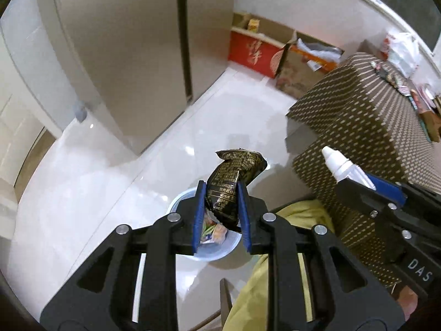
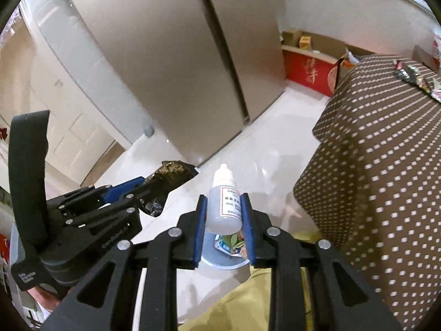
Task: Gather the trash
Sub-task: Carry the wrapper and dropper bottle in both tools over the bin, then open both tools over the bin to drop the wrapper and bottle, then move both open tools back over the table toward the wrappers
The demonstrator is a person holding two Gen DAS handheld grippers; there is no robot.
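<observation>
My left gripper [image 1: 220, 215] is shut on a crumpled black wrapper with gold print [image 1: 233, 179], held above a light blue bin [image 1: 212, 252] on the floor that holds several wrappers. My right gripper [image 2: 223, 218] is shut on a small white dropper bottle [image 2: 223, 207], also held over the bin [image 2: 220, 259]. The right gripper with the bottle [image 1: 344, 168] shows at the right of the left wrist view. The left gripper with the wrapper [image 2: 171, 175] shows at the left of the right wrist view.
A table with a brown dotted cloth [image 1: 366, 115] stands at the right, with several wrappers [image 1: 391, 78] on top. A tall beige fridge [image 1: 132, 55] stands behind the bin. Red and cardboard boxes [image 1: 256, 52] sit by the far wall. Yellow-green fabric [image 1: 259, 284] lies below the grippers.
</observation>
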